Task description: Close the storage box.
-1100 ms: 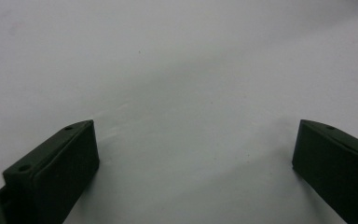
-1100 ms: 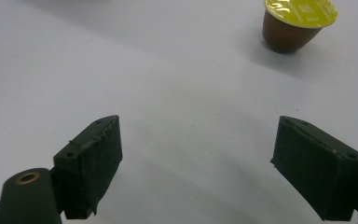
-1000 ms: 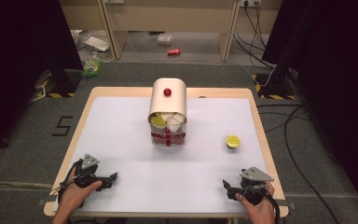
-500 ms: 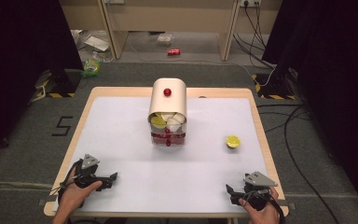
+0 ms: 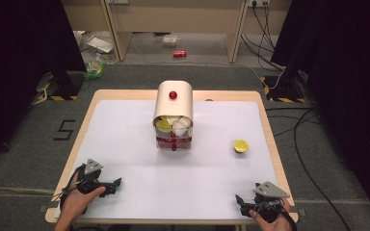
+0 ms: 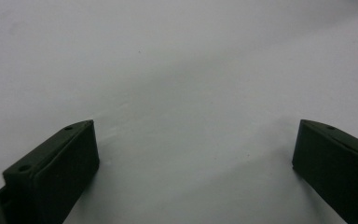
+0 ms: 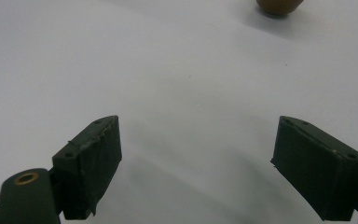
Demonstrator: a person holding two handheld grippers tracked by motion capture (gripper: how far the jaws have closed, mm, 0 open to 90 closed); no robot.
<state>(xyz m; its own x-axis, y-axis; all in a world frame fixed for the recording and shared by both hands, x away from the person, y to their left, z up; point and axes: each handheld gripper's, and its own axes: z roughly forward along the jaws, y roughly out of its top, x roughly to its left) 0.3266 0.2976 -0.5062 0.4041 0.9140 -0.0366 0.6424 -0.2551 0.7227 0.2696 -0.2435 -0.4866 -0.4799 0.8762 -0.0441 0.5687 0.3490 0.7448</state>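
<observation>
Yellow lemon half (image 5: 241, 145) lies well ahead of the right tool (image 5: 243, 204), whose jaws gape wide, empty

A yellow lemon half (image 5: 241, 145) lies on the white table (image 5: 125, 144), apparently unpatterned.

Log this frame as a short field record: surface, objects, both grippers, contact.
surface: white table top with wooden rim
centre object: beige round-topped container with red knob, its open front showing white and yellow pieces
loose object: yellow lemon half, right of the container, apart from it
left gripper: open, near front-left corner
right gripper: open, near front-right corner
contact: neither gripper touches an object
</observation>
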